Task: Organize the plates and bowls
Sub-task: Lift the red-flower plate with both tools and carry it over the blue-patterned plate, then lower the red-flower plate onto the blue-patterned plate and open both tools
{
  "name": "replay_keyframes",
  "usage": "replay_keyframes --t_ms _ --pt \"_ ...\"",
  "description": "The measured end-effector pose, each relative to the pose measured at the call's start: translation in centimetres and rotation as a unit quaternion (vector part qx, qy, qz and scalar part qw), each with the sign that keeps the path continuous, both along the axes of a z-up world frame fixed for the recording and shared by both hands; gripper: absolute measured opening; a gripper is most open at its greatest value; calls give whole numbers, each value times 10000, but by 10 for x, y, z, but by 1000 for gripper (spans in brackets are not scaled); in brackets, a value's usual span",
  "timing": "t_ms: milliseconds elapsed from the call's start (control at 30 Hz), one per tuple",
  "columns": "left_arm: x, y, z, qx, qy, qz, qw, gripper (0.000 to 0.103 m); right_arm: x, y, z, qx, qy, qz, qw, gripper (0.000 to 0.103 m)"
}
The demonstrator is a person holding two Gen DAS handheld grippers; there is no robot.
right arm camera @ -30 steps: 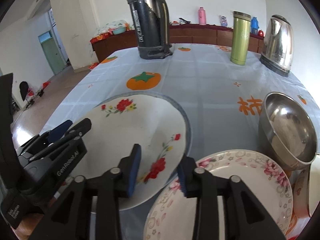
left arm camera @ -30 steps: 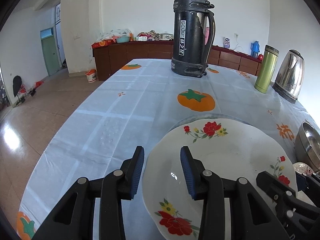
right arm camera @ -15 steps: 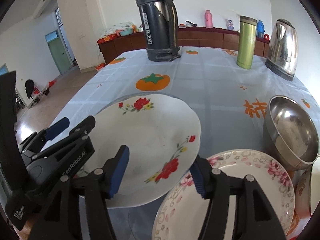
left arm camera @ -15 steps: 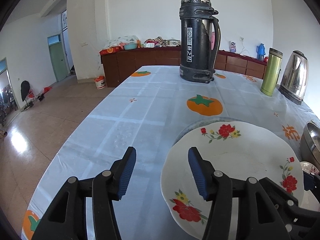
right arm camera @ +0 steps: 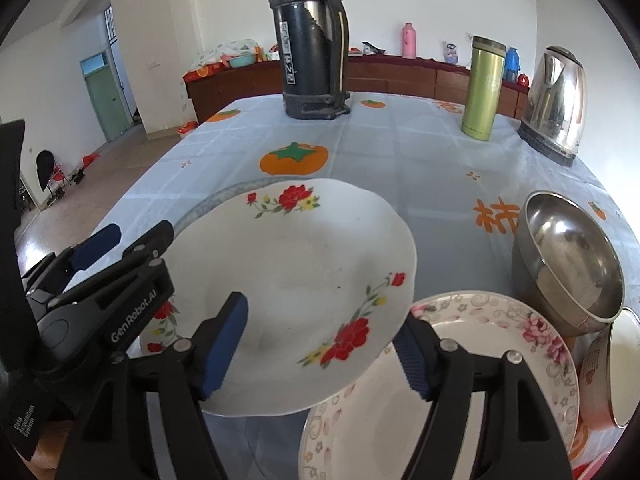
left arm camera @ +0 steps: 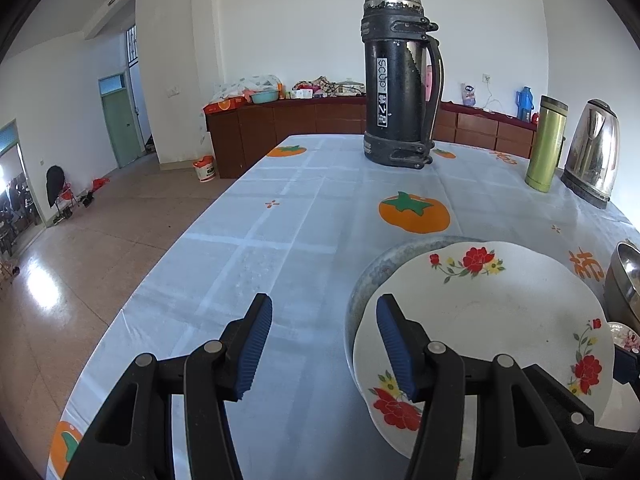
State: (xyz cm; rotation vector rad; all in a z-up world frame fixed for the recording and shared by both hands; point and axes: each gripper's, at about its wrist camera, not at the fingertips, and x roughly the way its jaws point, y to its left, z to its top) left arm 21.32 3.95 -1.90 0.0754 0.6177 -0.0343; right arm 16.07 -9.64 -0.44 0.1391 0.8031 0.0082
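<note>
Plates first: the red-flowered plate (right arm camera: 304,280) lies on top of a grey-rimmed plate (left arm camera: 372,272), of which only a crescent of rim shows at its 10 o'clock edge, both on the tablecloth (left arm camera: 280,240) printed with orange fruit. At about 4 o'clock from the red-flowered plate, its rim overlapping, sits a pink-flowered plate (right arm camera: 500,344). A steel bowl (right arm camera: 568,260) stands at 1 o'clock from that plate, tilted, with nothing visible inside it; another round white dish (right arm camera: 624,368) leans at the far right edge, too cut off to read. The left gripper (left arm camera: 322,348) has its jaws spread, one finger over bare cloth and the other over the near rim of the red-flowered plate, pinching nothing. The right gripper (right arm camera: 320,354) has its jaws opening, the red-flowered plate's near edge lying between them with the pads clear of it. At 12 o'clock on the table stands a tall black flask (right arm camera: 310,40), lid on; toward 2 o'clock are a green tumbler (right arm camera: 482,88) and a steel kettle (right arm camera: 556,100), both closed.
</note>
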Motion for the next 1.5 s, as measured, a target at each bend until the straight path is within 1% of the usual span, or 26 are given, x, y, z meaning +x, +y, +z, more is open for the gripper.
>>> replay_keyframes --t_ms 67,200,300,367,533,633,700,767,1000,1167,1267,1367,1500 --pt "-4 0 2 9 -100 15 9999 57 -3 -3 0 109 1 -33 9999 71" --pt "-10 0 4 60 -235 24 9997 57 -12 -13 2 541 -109 -122 9984 71" --pt "-11 0 4 36 -231 6 9997 60 -14 -15 5 659 -224 -127 9975 72" --pt "-13 1 4 25 -225 29 9997 63 -14 -17 3 798 -257 -91 9964 74" --pt "-16 4 4 -25 -203 81 9998 63 -12 -24 -3 1069 -222 -31 9940 74" --pt "-20 3 5 -19 -222 90 9997 63 -16 -27 2 1001 -362 -122 9942 74" --pt "-23 2 5 -5 -235 72 9997 63 -21 -27 8 946 -490 -119 9942 77" --pt "-24 1 5 -17 -230 58 9997 63 -25 -28 11 944 -583 -161 9937 78" --pt "-35 2 5 -170 -186 31 9997 63 -33 -30 12 905 -657 -239 9934 78" --pt "-46 2 7 -361 -174 -21 9992 63 -45 -25 19 508 -876 -235 9946 78" --pt "-56 0 8 -505 -172 -96 9985 63 -54 -23 23 376 -990 -202 9942 78" --pt "-65 -7 8 -491 -207 -184 9984 63 -63 -25 27 295 -1099 -201 9933 78" --pt "-77 -21 8 -456 -208 -372 9981 63 -76 -33 28 214 -1113 -269 9932 78"
